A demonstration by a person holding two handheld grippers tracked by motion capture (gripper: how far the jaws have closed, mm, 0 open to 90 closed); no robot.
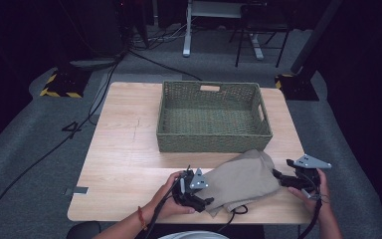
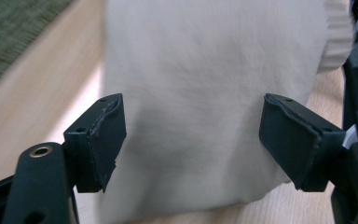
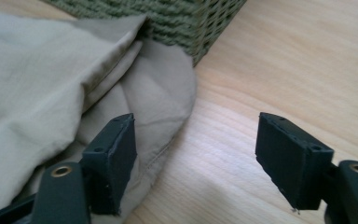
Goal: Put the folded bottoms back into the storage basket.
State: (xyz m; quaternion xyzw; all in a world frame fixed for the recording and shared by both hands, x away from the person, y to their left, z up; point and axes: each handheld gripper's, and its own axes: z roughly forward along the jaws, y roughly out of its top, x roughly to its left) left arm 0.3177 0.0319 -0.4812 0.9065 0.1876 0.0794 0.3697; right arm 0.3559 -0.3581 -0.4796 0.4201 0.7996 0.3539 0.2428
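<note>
1. High view: a folded khaki garment lies on the near part of the wooden table, with the left gripper at its left end and the right gripper at its right end.
2. Beyond both sets of fingers stands a green woven basket. The garment's far corner lies right against the basket's near wall.
3. Left gripper view: the two black fingers stand wide apart and released. Pale cloth of the garment spans the gap between them and runs on ahead of the tips.
4. The pads press on nothing. The cloth lies flat between and below them, and its near hem sits just short of the finger roots.
5. To the left of the left-hand finger there is bare table wood, and the basket's weave shows at the far left corner.
6. Right gripper view: these fingers are also spread and released, with nothing held.
7. The garment's rounded, stitched edge lies just past the left-hand finger, which sits over the cloth. The gap between the fingers is over bare wood.
8. Ahead of the left-hand finger the basket's corner rises behind the cloth folds.
</note>
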